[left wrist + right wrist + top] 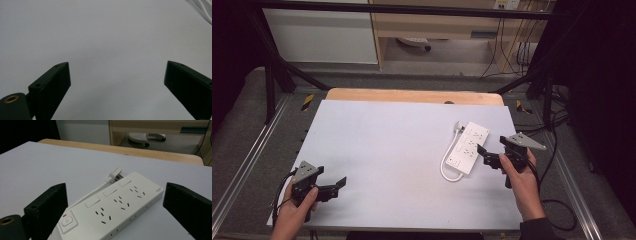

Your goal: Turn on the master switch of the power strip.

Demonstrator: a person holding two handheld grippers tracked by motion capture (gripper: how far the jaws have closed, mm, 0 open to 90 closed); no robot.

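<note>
High view first: my left hand-held gripper hovers low over the near left part of the pale grey worktop, its jaws spread wide with nothing between them. My right hand-held gripper sits at the right side, jaws also spread, pointing at the white power strip, which lies on the right half of the worktop. From the right gripper view, the strip lies just ahead of my jaws, not touched by them. Its white cable runs along the far side to the plug, resting beside the strip.
</note>
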